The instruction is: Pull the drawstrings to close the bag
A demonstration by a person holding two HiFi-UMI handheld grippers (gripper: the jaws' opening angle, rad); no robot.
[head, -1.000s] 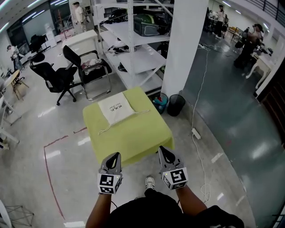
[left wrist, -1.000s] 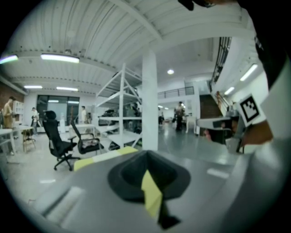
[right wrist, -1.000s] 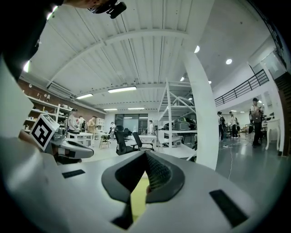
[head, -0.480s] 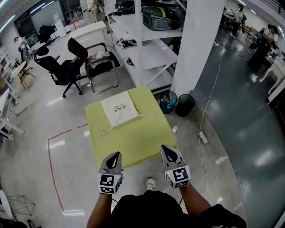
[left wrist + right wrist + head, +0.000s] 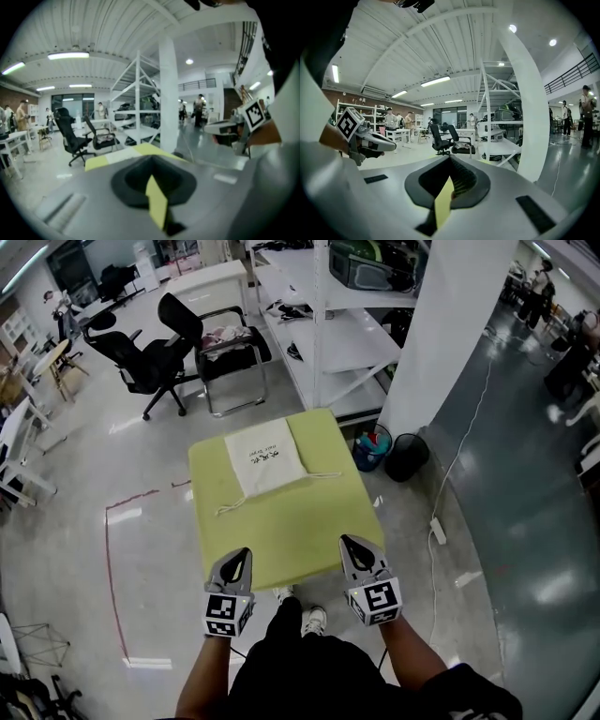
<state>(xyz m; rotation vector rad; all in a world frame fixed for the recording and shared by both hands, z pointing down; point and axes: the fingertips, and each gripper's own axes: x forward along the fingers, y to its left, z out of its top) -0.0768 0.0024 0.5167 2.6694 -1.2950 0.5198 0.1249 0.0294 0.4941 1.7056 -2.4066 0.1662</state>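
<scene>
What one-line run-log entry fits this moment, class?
phase: pre-grasp | left tool: shut, empty | right tool: shut, empty | bag: flat on yellow table, untouched | drawstrings: lying loose

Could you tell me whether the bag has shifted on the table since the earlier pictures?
No. The white bag still lies at the far edge of the green table, left of middle; only the view shifted.

- The bag (image 5: 265, 457) lies on the far half of the table (image 5: 281, 532), well apart from both grippers.
- Its drawstrings (image 5: 323, 474) trail out from its near end, one to each side.
- The left gripper (image 5: 238, 556) and the right gripper (image 5: 350, 544) hang over the table's near edge.
- Shelving (image 5: 328, 343) stands behind the table, with a pillar (image 5: 441, 334) to the right of it and bins (image 5: 405, 457) at the pillar's foot.
</scene>
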